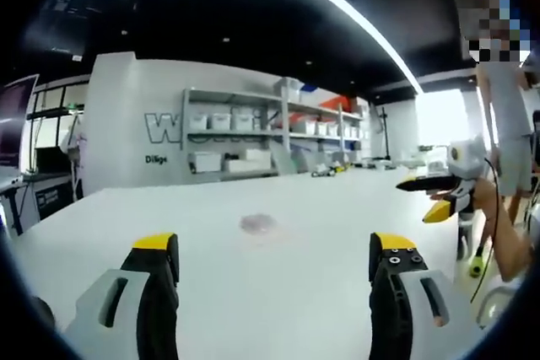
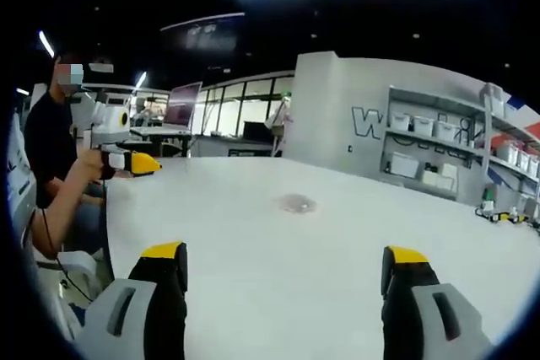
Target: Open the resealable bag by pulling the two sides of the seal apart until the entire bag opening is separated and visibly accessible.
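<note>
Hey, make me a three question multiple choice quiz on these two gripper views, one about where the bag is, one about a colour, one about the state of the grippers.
1. Where does the resealable bag lie?
A. On the white table, ahead of both grippers
B. On a shelf
C. Between the left gripper's jaws

2. What colour are the jaw tips of the left gripper?
A. Red
B. Yellow
C. Green

3. How do the jaws of the right gripper stand?
A. Shut on the bag
B. Shut on nothing
C. Wide apart, holding nothing

Answers:
1 A, the small clear bag rests flat on the white table, untouched.
2 B, yellow caps top both black jaws.
3 C, bare table shows between the jaws.
</note>
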Demonstrator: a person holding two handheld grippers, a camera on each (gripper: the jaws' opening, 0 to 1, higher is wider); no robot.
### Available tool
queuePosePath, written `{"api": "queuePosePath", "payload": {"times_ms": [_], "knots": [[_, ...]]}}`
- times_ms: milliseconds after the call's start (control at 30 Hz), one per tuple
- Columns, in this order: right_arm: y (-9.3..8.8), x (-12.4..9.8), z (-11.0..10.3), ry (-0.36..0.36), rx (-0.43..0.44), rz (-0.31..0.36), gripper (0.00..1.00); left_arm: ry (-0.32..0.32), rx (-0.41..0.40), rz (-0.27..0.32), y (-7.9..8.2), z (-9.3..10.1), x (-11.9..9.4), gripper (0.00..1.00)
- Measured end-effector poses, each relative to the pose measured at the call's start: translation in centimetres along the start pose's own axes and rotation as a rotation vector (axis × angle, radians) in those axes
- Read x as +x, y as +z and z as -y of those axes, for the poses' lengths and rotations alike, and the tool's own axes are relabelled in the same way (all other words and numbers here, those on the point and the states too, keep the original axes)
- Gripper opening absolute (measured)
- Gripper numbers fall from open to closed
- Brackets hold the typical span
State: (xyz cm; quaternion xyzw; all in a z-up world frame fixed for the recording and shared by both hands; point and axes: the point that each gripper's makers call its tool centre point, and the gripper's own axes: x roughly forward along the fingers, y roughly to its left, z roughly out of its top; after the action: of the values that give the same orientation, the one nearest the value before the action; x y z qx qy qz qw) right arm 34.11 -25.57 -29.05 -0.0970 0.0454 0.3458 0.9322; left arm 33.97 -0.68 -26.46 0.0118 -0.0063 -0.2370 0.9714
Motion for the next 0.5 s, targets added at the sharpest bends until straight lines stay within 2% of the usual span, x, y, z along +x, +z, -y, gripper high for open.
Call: {"api": "queuePosePath", "payload": {"times_ms": [233,500], "knots": [[0.0,0.7,-0.1,0.009,0.001,-0.003,0.92,0.001,0.027,-0.002,-0.2,-0.1,0.4,0.88],[-0.3,1.3,0.4,0.006,0.019,0.004,0.87,0.001,0.008,-0.008,-1.1,-0.4,1.3,0.87]]}}
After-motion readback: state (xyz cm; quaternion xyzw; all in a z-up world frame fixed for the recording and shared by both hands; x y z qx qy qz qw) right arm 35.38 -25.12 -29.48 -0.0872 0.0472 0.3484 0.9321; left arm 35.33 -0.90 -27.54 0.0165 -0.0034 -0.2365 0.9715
